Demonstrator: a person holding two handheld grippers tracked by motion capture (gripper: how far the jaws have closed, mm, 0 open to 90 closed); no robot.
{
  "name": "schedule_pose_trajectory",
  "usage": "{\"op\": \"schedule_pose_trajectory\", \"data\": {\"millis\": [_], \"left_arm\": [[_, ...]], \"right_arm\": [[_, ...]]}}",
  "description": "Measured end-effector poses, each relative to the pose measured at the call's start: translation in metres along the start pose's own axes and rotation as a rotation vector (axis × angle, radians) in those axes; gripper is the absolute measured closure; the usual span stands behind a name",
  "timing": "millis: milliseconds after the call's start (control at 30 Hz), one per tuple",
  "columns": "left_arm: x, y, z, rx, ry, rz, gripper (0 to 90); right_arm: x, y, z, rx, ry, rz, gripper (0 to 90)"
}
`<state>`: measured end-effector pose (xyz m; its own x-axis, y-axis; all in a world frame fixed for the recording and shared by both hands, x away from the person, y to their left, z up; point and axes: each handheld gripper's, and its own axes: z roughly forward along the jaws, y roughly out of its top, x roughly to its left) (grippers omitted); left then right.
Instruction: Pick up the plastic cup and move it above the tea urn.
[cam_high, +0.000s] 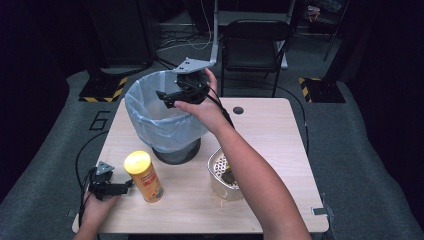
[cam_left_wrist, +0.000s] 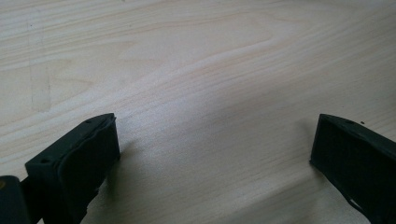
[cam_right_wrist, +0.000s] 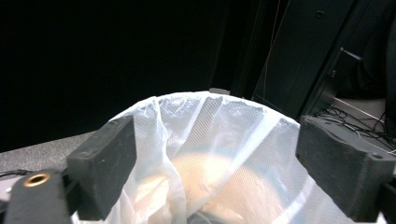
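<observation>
A bin lined with a pale blue-white bag (cam_high: 161, 117) stands at the table's back left. My right gripper (cam_high: 169, 99) hovers over its mouth, open, with nothing between the jaws; in the right gripper view the bag's rim (cam_right_wrist: 210, 121) lies just below the open right gripper (cam_right_wrist: 210, 163). A yellow-lidded snack can (cam_high: 144, 176) stands upright near the front left. My left gripper (cam_high: 127, 186) rests low on the table just left of the can, open. The left gripper view has bare wood between the wide jaws of the left gripper (cam_left_wrist: 212, 154).
A round metal container (cam_high: 223, 175) with a perforated insert sits right of centre, partly hidden by my right forearm. A dark chair (cam_high: 252, 47) stands beyond the light wooden table (cam_high: 280, 145). Cables trail off the left edge.
</observation>
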<state>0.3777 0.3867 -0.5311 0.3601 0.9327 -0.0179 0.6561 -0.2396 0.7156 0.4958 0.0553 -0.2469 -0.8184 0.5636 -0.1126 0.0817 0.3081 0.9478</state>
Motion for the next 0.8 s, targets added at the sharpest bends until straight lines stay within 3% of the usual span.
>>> {"op": "schedule_pose_trajectory", "data": {"millis": [100,133,200,267,333,433,533,567,633,667,733,800], "left_arm": [[-0.001,0.0,0.0,0.002,-0.007,-0.012,0.9],[-0.001,0.0,-0.001,0.002,-0.004,0.008,1.0],[-0.002,0.0,0.0,-0.018,-0.001,0.007,1.2],[-0.002,0.001,-0.004,0.018,-0.02,0.02,1.7],[-0.003,0.002,-0.005,-0.02,-0.029,-0.01,1.7],[-0.002,0.008,-0.016,-0.051,-0.054,-0.023,1.7],[-0.003,0.011,-0.023,-0.083,-0.078,-0.025,1.7],[-0.006,0.015,-0.031,-0.082,-0.101,-0.002,1.7],[-0.008,0.017,-0.035,-0.095,-0.105,0.012,1.6],[-0.013,0.023,-0.045,-0.101,-0.103,0.046,0.3],[-0.015,0.029,-0.056,-0.128,-0.105,0.06,0.2],[-0.014,0.035,-0.069,-0.153,-0.135,0.06,0.2]], "right_arm": [[-0.002,-0.002,-0.008,-0.013,-0.015,0.002,13.7],[-0.005,-0.004,-0.015,-0.018,-0.011,0.014,13.7],[-0.005,-0.004,-0.017,-0.016,-0.016,0.022,13.7],[-0.009,-0.009,-0.031,-0.017,-0.018,0.03,13.6],[-0.01,-0.011,-0.036,-0.028,-0.018,0.039,13.6],[-0.013,-0.019,-0.055,-0.033,-0.012,0.045,13.7],[-0.015,-0.024,-0.064,-0.027,-0.018,0.046,13.7],[-0.017,-0.03,-0.073,-0.03,-0.025,0.035,13.7],[-0.019,-0.033,-0.078,-0.029,-0.029,0.035,13.7],[-0.021,-0.04,-0.09,-0.025,-0.049,0.027,13.7],[-0.023,-0.045,-0.097,-0.029,-0.053,0.033,13.8],[-0.026,-0.052,-0.107,-0.028,-0.061,0.037,13.7]]}}
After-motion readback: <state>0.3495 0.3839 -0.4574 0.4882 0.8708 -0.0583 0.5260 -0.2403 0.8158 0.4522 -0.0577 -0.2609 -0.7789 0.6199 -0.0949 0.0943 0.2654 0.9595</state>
